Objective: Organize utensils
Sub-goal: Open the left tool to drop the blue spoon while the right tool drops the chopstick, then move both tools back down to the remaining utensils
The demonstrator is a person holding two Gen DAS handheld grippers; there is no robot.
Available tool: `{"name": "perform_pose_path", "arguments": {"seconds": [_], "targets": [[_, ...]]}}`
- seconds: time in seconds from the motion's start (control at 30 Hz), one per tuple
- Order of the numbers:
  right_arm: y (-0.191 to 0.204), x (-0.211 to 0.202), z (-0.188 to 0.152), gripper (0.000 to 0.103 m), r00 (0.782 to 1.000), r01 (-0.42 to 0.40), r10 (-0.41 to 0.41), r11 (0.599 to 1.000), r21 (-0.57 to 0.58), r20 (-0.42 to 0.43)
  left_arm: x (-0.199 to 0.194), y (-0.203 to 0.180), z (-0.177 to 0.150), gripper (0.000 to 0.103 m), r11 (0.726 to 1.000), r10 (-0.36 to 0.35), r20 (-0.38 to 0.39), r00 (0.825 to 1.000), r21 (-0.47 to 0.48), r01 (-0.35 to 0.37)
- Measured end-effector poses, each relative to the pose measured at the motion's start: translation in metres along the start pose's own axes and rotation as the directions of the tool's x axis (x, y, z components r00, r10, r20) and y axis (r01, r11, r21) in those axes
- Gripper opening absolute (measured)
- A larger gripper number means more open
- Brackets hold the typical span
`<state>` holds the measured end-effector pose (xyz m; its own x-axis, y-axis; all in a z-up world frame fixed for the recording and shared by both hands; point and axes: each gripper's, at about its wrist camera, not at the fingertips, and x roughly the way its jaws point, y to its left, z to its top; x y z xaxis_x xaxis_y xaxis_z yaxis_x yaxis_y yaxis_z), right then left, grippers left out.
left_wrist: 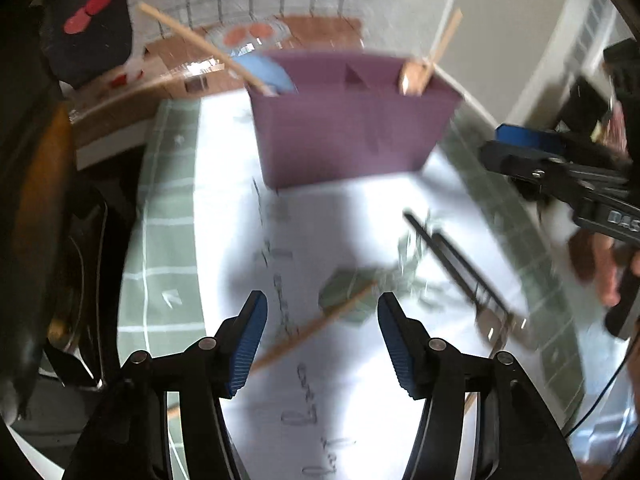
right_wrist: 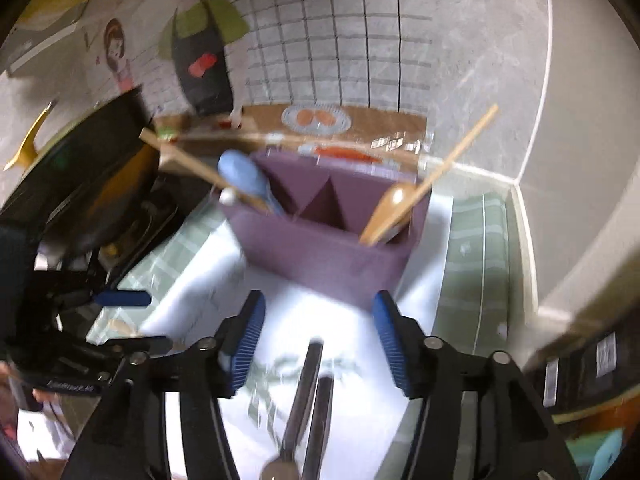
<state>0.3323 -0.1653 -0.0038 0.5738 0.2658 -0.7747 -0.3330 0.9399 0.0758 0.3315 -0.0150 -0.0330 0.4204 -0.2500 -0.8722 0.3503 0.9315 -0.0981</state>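
A purple divided holder point(left_wrist: 352, 128) stands on the white sheet; it also shows in the right wrist view point(right_wrist: 320, 248). A blue spatula point(right_wrist: 248, 180) leans in its left compartment and a wooden spoon point(right_wrist: 404, 204) in its right one. My left gripper point(left_wrist: 322, 344) is open above a green spatula with a wooden handle point(left_wrist: 344, 300) lying on the sheet. My right gripper point(right_wrist: 318, 344) is open above two dark metal utensils point(right_wrist: 308, 384), also seen in the left wrist view point(left_wrist: 460, 264). The right gripper shows at the right of the left wrist view point(left_wrist: 520, 152).
A white sheet with writing point(left_wrist: 320, 400) covers a green checked mat point(left_wrist: 160, 240). A dark pan point(right_wrist: 92, 184) sits at the left. A wall with a kitchen picture point(right_wrist: 320, 48) stands behind the holder. The left gripper shows at the left of the right wrist view point(right_wrist: 120, 300).
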Motion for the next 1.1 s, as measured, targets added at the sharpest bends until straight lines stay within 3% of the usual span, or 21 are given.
{"name": "perform_pose_path", "arguments": {"seconds": [0.13,0.3,0.43,0.63,0.7,0.8,0.93,1.03,1.1], "targets": [[0.003,0.006,-0.033,0.062,0.996,-0.008,0.007,1.000,-0.018,-0.084,0.011,0.000,-0.016,0.060,1.000,-0.009,-0.056,0.998,-0.009,0.008],[0.009,0.012,-0.071,0.068,0.987,0.035,-0.047,0.997,-0.075,-0.156,0.013,0.002,-0.030,0.063,1.000,-0.006,-0.080,0.997,-0.008,0.006],[0.013,0.004,-0.090,0.082,0.983,0.087,-0.106,0.988,-0.127,-0.149,0.013,0.006,-0.039,0.064,1.000,-0.026,-0.098,0.995,-0.008,0.026],[0.026,-0.007,-0.101,0.081,0.988,0.043,-0.067,0.985,-0.165,-0.139,0.001,0.023,-0.044,0.065,0.998,-0.036,-0.065,0.997,-0.052,0.032],[0.041,-0.005,-0.097,0.079,0.991,0.003,-0.029,0.981,-0.196,-0.131,-0.008,0.033,-0.047,0.065,0.997,-0.016,-0.045,0.999,-0.082,0.013],[0.068,0.009,-0.089,0.063,0.987,-0.055,0.012,0.964,-0.261,-0.163,-0.014,0.042,-0.048,0.065,0.995,0.023,-0.034,0.999,-0.099,-0.026],[0.076,0.026,-0.083,0.057,0.977,-0.009,-0.053,0.958,-0.287,-0.206,-0.006,0.035,-0.040,0.065,0.999,0.026,-0.050,0.998,0.042,-0.024],[0.062,0.029,-0.080,0.049,0.971,-0.022,-0.029,0.978,-0.208,-0.237,0.010,0.028,-0.030,0.063,0.993,0.001,-0.094,0.996,0.122,0.011],[0.048,0.028,-0.078,0.049,0.967,-0.018,-0.020,0.989,-0.148,-0.253,0.022,0.019,-0.022,0.056,0.983,-0.010,-0.132,0.991,0.182,0.034]]}}
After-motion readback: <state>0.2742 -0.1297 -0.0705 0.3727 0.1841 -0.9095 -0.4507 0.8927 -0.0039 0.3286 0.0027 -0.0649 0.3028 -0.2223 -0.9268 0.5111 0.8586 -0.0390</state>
